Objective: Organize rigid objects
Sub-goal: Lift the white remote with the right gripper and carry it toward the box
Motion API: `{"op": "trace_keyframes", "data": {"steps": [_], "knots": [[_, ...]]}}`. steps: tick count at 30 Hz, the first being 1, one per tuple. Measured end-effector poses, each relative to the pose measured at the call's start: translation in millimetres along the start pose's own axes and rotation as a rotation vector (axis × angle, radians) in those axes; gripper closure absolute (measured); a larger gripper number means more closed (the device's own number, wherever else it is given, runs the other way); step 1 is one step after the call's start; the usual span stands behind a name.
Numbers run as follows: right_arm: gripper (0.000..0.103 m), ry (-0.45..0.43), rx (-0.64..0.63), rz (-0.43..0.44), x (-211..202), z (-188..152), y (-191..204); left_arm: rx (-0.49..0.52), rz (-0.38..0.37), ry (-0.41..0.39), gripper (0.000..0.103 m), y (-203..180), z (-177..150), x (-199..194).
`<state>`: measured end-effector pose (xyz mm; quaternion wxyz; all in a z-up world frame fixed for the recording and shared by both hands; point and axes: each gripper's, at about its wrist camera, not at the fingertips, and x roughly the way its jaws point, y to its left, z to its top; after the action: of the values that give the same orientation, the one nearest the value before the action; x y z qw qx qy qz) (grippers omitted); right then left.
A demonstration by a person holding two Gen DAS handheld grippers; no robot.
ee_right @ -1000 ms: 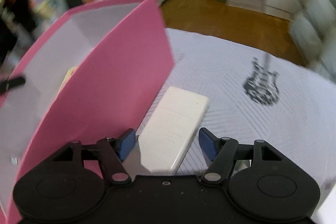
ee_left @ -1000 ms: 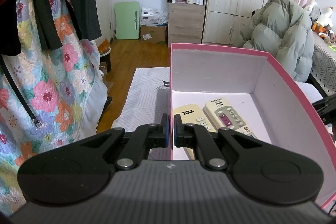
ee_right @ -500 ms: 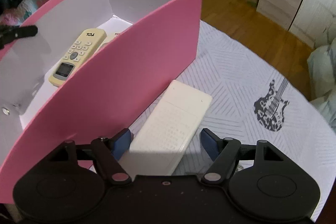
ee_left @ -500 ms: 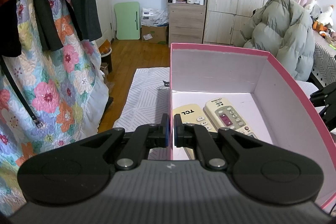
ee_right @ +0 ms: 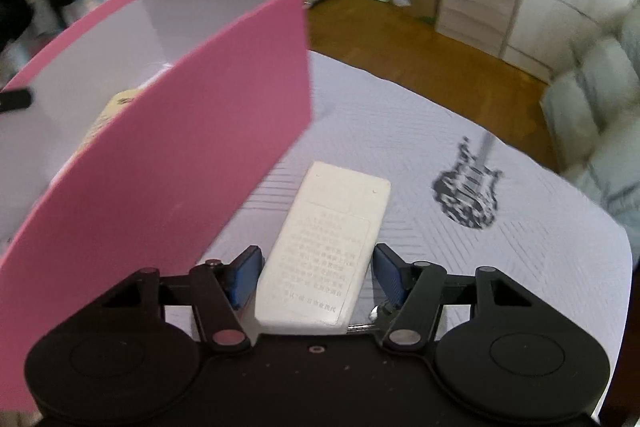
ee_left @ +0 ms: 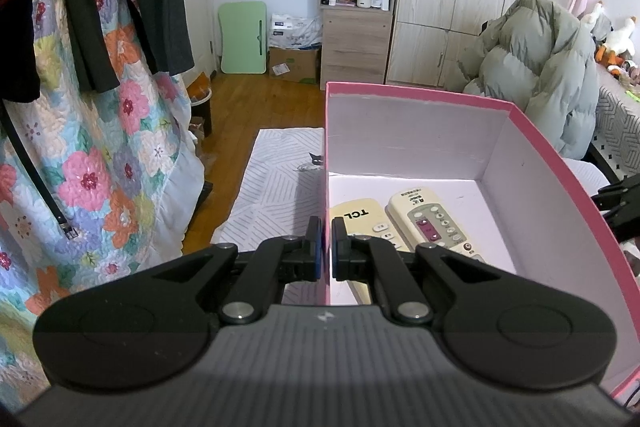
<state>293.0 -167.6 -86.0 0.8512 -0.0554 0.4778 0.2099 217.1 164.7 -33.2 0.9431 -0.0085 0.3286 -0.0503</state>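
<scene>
Left wrist view: the left gripper [ee_left: 327,247] has its jaws pinched tight on the near-left wall of the pink box [ee_left: 560,183], and inside on the white floor there's a yellowish TCL remote [ee_left: 356,217] lying right beside a cream remote with a purple button [ee_left: 430,221]. Right wrist view, a bit blurry: the right gripper [ee_right: 316,273] is spread wide with a white remote [ee_right: 328,247] lying back-side up between the fingers, neither blue pad quite touching it as far as I can see, resting on the grey striped cloth [ee_right: 540,247] just beside the box's outer pink wall, near a black guitar print [ee_right: 468,191].
</scene>
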Motion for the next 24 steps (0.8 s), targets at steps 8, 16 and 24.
{"op": "trace_keyframes", "data": {"steps": [8, 16, 24], "knots": [[0.039, -0.013, -0.02, -0.049, 19, 23, 0, 0.001, 0.002, 0.002, 0.099, -3, 0, 1], [0.044, -0.166, 0.169, 0.027, -29, 11, -16, 0.006, 0.006, 0.006, 0.099, -2, 0, 1], [0.045, -0.336, 0.12, 0.041, -94, -16, 11, 0.002, 0.004, 0.004, 0.099, -2, 0, 1]]}}
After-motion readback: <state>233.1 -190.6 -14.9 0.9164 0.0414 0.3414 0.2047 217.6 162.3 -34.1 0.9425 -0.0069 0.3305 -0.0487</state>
